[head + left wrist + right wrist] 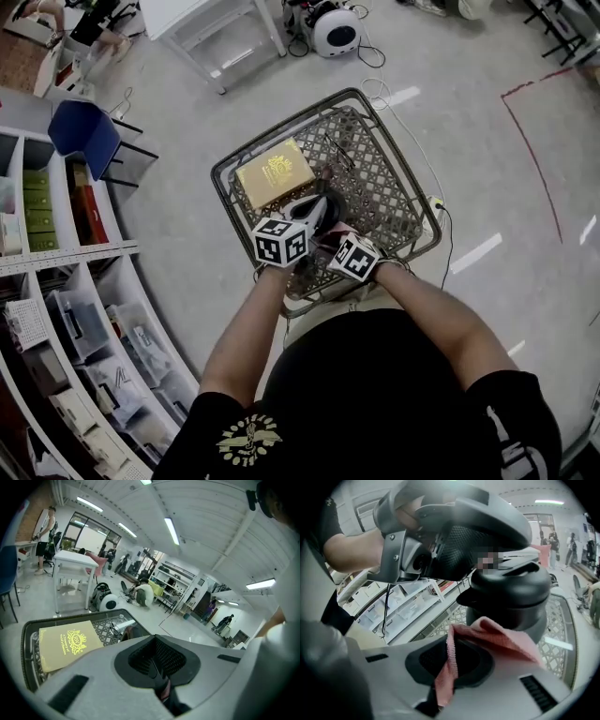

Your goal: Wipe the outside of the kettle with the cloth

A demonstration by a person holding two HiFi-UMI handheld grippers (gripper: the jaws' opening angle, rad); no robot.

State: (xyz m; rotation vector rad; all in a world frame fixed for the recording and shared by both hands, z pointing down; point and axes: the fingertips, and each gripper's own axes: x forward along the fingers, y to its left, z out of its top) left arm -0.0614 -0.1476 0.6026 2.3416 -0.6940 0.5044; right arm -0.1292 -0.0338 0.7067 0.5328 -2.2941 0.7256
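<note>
Right fingers: the right gripper [461, 641] has its jaws closed on a fold of the pink cloth [497, 637], which runs down the seam between them.

Cloth: its free end spreads forward off the jaws and lies against the side of the kettle [511, 590], just under the lid's rim.

Left fingers: the left gripper [157, 641] has its jaws drawn together over the kettle's top, with a thin dark part pinched in the seam. The right gripper view shows it sitting directly above the lid.

Kettle: dark and upright on the wire-mesh table [375, 178], about midway across and toward the edge nearest the person, between the two grippers.

Book: a gold-covered book [275, 172] lies flat near the table's left edge, just beside the kettle on its far side.

Arms: both bare forearms [246, 328] reach in from the near edge, with the marker cubes side by side.

Surroundings: white shelves [56, 309] of bins curve along the left, and a blue chair [84, 131] stands beyond them on the grey floor.
</note>
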